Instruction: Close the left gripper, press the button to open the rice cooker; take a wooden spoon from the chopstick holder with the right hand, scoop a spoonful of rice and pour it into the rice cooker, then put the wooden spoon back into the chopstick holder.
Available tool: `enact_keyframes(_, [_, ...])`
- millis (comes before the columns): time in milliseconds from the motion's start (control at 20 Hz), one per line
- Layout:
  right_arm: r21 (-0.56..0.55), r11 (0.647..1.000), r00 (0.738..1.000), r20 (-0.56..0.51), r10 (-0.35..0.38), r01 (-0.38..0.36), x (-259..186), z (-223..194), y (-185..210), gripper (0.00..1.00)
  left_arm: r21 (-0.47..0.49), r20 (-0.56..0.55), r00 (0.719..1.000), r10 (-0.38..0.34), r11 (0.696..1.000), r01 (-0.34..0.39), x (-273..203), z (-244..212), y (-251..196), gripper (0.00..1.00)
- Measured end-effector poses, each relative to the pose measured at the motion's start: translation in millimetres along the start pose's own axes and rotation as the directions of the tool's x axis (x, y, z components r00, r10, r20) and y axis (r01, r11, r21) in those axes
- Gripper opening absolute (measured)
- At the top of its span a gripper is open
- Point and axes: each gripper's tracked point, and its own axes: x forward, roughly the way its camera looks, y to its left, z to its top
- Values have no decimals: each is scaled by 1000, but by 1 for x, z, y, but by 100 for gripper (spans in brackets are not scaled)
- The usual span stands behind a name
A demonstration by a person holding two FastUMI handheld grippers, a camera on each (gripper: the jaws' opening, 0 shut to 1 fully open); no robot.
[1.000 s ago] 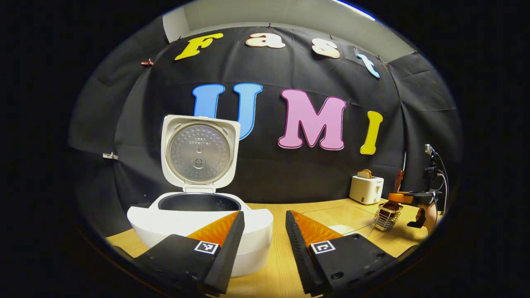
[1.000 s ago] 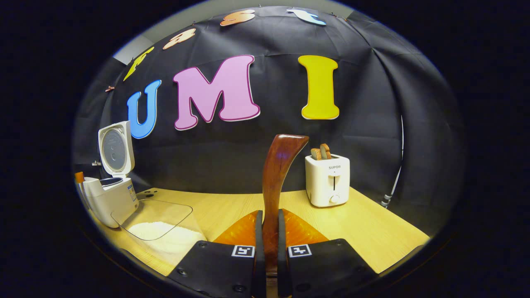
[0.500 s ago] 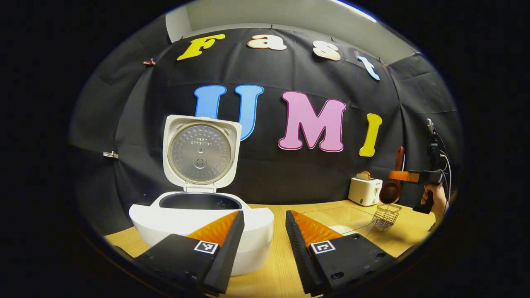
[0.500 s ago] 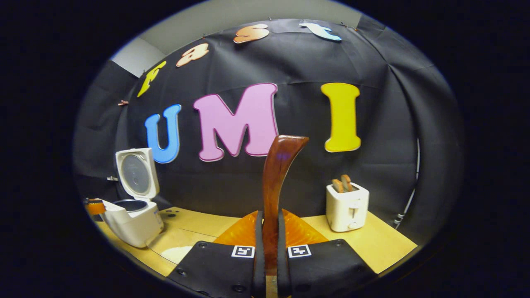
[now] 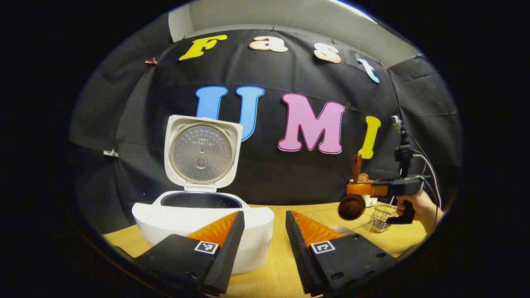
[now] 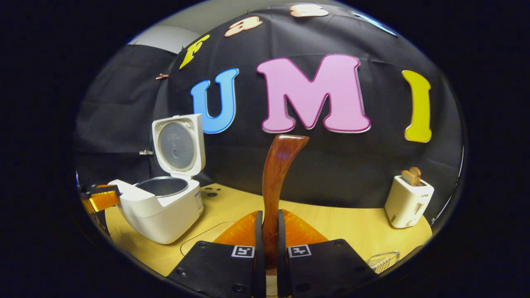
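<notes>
Wooden spoon [image 6: 276,174] upright (bowl down).

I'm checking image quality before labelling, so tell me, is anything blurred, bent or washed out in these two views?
Left gripper view: sharp; fisheye bows the table edge; the rice cooker front is bright, nearly washed out; the far right tool with the wooden spoon is small but crisp. Right gripper view: the wooden spoon's handle carries a bluish sheen; the toaster leans near the rim.

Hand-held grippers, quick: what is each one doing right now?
Left hand-held gripper: open, holding nothing, in front of the rice cooker.
Right hand-held gripper: closed on the wooden spoon, both fingers pressing its handle.
</notes>
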Motion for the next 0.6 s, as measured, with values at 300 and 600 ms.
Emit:
enact_keyframes(300, [4,1000,995,-97,24,-24,25,-42,31,14,-13,11,1000,6,1000,-6,-3,1,4,67])
enact_keyframes(600, [11,1000,990,-143,4,-3,30,-61,41,14,-15,31,1000,2,1000,-2,-10,7,6,67])
